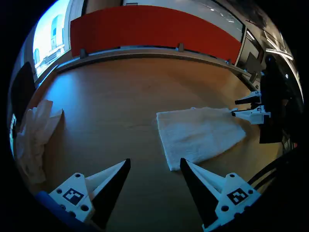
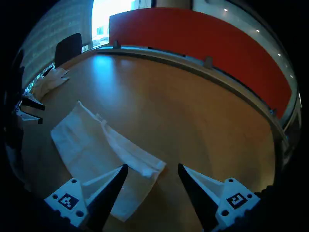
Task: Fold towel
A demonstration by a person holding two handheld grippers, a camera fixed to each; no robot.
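- Left gripper (image 1: 155, 161) released, jaws wide apart, just before the near corner of the white towel (image 1: 199, 133).
- Right gripper (image 2: 151, 167) released too, above the towel's folded edge.
- Towel flat on the wooden table (image 1: 108, 100), well apart from a crumpled cloth (image 1: 36, 135).

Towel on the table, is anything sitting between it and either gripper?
Nothing visible. Only bare table lies between the left gripper and the towel; the right gripper is at its edge. The crumpled cloth pile sits off to the side.
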